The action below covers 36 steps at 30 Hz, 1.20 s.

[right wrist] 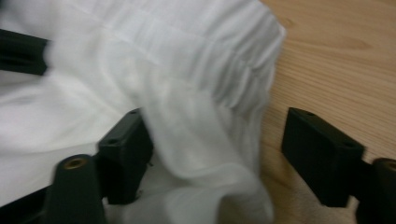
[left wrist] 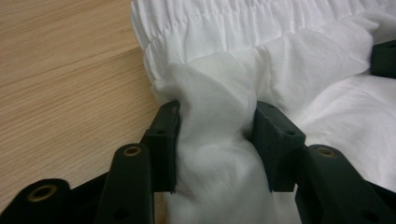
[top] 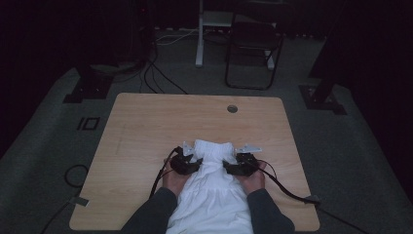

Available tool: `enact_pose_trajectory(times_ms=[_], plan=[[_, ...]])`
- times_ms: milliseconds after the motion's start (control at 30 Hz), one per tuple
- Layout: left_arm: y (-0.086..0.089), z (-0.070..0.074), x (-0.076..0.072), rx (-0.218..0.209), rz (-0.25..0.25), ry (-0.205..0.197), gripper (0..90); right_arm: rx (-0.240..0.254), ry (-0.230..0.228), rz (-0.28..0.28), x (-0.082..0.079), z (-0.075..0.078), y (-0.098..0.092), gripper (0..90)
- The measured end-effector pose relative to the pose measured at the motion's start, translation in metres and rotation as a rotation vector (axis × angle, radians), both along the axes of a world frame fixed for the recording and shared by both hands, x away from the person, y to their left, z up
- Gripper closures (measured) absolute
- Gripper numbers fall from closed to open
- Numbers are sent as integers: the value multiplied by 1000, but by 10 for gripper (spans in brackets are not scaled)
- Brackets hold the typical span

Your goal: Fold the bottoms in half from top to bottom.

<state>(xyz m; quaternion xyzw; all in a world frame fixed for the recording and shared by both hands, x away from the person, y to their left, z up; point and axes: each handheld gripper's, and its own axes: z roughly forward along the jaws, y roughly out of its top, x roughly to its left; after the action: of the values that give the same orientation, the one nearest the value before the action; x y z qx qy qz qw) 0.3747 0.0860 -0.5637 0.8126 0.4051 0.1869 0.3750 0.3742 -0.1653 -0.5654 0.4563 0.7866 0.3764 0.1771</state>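
On a wooden table (top: 146, 126), the left gripper (left wrist: 217, 140) pinches a fold of white garment (top: 209, 190) while the right gripper (right wrist: 217, 154) stands spread around another fold.

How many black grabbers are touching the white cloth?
2. The left gripper pinches a bunched fold at the white cloth's left side; the right gripper, jaws apart, sits at its right side.

The white garment (top: 209, 195) runs off the high view's bottom edge.

I can read no text, label, brand, number or sign anywhere in these three views.
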Motion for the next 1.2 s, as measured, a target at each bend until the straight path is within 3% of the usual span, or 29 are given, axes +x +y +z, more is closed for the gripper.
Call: enact_pose_trajectory(times_ms=[100, 167, 233, 367, 467, 567, 700, 833, 933, 1067, 1200], plan=[[0, 0, -1, -5, 0, 3, 603, 4, 4, 21, 3, -1, 4, 240], [0, 0, -2, -7, 1, 3, 628, -53, -13, 52, 1, -1, 12, 261], [1, 0, -4, -13, 7, 6, 659, -54, -8, 49, 1, 0, 16, 323], [3, 1, -11, -20, 15, 25, 723, -43, 21, 47, -3, 5, 20, 629], [7, 1, -11, -49, 6, 52, 778, -24, 44, 68, -4, 6, 21, 778], [11, 2, -5, -95, 2, 98, 818, 9, 73, 80, 1, 7, 19, 819], [18, 9, 6, -141, -13, 99, 825, 42, 68, 87, 10, 13, 14, 829], [20, 36, 22, -166, -16, 40, 828, 52, 12, 88, 21, 33, 12, 831], [19, 63, 34, -175, -19, -18, 828, 90, -46, 80, 31, 59, 8, 832], [15, 107, 49, -179, -22, -125, 828, 130, -141, 64, 43, 97, 2, 832], [13, 132, 58, -194, -11, -171, 827, 144, -219, 50, 48, 125, 0, 831]])
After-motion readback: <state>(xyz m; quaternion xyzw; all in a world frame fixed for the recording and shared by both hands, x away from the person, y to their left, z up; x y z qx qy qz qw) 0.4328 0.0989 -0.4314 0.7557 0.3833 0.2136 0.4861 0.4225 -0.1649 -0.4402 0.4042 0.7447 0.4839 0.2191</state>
